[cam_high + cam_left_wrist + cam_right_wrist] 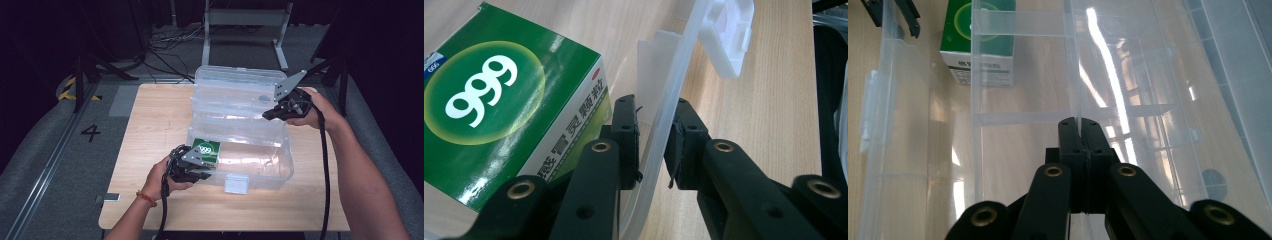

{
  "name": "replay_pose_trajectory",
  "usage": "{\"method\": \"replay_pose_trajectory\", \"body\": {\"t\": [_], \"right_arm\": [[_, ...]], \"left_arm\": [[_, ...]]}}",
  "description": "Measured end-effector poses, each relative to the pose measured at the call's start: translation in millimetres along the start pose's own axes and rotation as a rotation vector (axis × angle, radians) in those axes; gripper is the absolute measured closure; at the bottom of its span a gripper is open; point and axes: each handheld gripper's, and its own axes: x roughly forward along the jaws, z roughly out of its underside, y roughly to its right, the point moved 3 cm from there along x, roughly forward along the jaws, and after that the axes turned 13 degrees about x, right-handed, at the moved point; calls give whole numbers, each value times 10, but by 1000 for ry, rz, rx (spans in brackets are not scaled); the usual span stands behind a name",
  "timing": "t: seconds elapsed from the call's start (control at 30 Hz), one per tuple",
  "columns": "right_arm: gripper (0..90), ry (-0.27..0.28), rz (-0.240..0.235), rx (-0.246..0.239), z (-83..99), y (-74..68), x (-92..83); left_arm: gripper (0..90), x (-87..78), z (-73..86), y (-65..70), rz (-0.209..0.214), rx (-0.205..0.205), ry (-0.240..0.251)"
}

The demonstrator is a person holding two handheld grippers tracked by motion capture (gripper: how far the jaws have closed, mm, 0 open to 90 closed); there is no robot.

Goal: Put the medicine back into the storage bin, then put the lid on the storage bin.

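A clear plastic organiser box (265, 172) stands open on the wooden table, its tiered tray (235, 107) lifted and its lid (240, 75) raised behind. A green medicine carton marked 999 (207, 150) (489, 110) (980, 35) lies in the box's front left corner. My left gripper (206, 175) (655, 140) is at that corner, shut on the box's clear front wall (664, 100), one jaw inside beside the carton and one outside. My right gripper (267, 115) (1079, 125) is over the tray's right end, shut on a thin clear tray divider (1074, 60).
A white latch (236, 184) (729, 35) hangs on the box's front wall. Bare wooden tabletop (160, 115) lies left of the box and in front of it. A metal stand (245, 20) and cables lie on the floor beyond the table.
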Motion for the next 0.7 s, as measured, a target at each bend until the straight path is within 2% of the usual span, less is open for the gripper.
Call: {"method": "replay_pose_trajectory", "body": {"t": [0.7], "right_arm": [[900, 23, -5, -26, 96, -353, -85]], "left_arm": [[755, 9, -13, 21, -17, -8, 2]]}}
